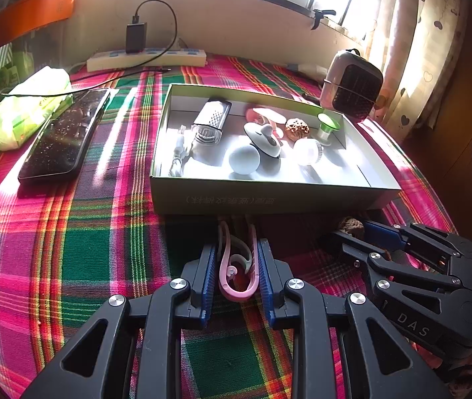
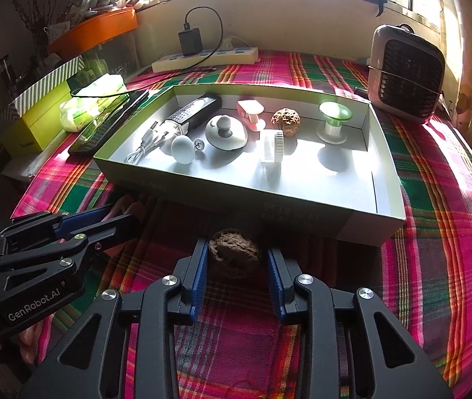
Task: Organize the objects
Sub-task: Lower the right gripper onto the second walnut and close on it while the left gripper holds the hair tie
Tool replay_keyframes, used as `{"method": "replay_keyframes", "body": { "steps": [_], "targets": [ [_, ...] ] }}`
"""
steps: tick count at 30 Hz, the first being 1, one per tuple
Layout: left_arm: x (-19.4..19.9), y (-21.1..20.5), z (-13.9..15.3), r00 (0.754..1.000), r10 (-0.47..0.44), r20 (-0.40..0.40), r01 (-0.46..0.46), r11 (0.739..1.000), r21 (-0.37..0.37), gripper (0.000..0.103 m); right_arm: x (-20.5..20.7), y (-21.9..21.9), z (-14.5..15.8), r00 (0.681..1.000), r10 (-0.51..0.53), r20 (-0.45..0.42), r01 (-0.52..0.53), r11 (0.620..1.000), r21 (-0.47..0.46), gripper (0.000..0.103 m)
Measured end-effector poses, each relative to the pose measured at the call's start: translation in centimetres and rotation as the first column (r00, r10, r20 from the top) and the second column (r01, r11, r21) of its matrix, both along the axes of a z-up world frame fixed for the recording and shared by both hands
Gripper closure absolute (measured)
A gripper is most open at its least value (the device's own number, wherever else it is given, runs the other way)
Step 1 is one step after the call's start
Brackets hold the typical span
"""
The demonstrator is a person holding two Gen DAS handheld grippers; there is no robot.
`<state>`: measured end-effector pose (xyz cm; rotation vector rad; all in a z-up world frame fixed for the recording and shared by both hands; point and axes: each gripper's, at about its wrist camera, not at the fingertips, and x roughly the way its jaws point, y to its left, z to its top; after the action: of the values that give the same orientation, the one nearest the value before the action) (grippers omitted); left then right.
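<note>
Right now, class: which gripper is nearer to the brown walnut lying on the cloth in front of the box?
Right. The right gripper has the walnut between its fingers. The left gripper sits off to its side, closed on a pink hook.

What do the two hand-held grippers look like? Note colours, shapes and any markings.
Both are matt black plastic linkages with triangular cut-outs and silver round pivot bolts, ending in ribbed blue finger pads. The left gripper is lettered "GenRobot.AI" in white; the right gripper shows "DAS".
</note>
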<state>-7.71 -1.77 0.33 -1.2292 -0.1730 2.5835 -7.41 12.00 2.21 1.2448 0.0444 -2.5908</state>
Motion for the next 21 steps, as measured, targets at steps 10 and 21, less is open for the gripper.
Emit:
{"method": "replay_keyframes", "body": {
  "steps": [10, 21],
  "targets": [
    [-0.02, 0.02, 0.01, 1.0, 0.0, 0.0, 0.0, 1.0, 0.001, 0.081, -0.03, 0.08, 0.0, 1.0, 0.0, 0.001, 0.0, 1.0, -0.005, 0.07],
    [-0.01, 0.11, 0.0, 1.0, 0.0, 0.0, 0.0, 1.0, -0.001, 0.081, -0.02, 0.15, 0.03, 1.0, 0.0, 0.001, 0.0, 1.0, -0.005, 0.07]
  ]
}}
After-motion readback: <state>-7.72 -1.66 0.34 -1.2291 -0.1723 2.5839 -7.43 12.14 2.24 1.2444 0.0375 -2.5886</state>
